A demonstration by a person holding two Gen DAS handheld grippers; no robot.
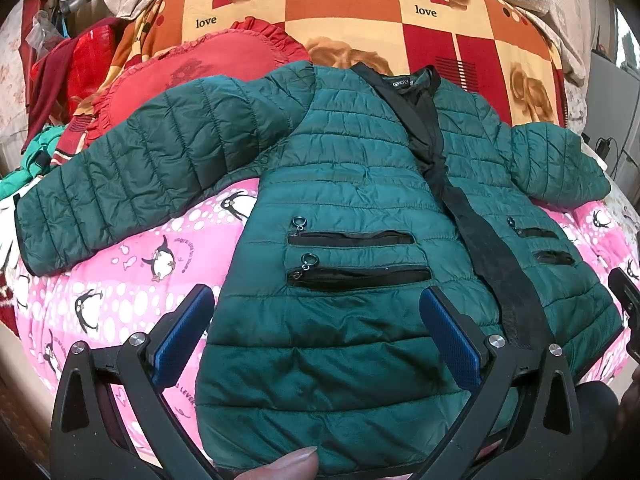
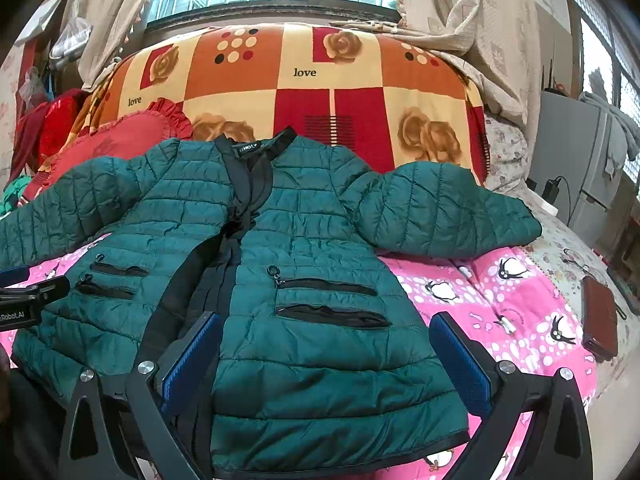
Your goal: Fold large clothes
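Observation:
A dark green quilted jacket (image 1: 352,184) lies face up and spread out on a pink penguin-print quilt (image 1: 132,272), sleeves out to both sides, black front placket down the middle. It also shows in the right wrist view (image 2: 304,248). My left gripper (image 1: 316,320) is open, its blue pads hovering over the jacket's left lower panel near the hem. My right gripper (image 2: 326,348) is open over the jacket's right lower panel. The right gripper's tip shows at the left view's right edge (image 1: 626,300); the left gripper shows at the right view's left edge (image 2: 24,296).
A folded orange and red rose-print blanket (image 1: 360,12) is stacked behind the jacket, with a red ruffled cushion (image 1: 224,56) at the left. A brown wallet (image 2: 600,316) lies on the bed at the right. Curtains and a window are behind.

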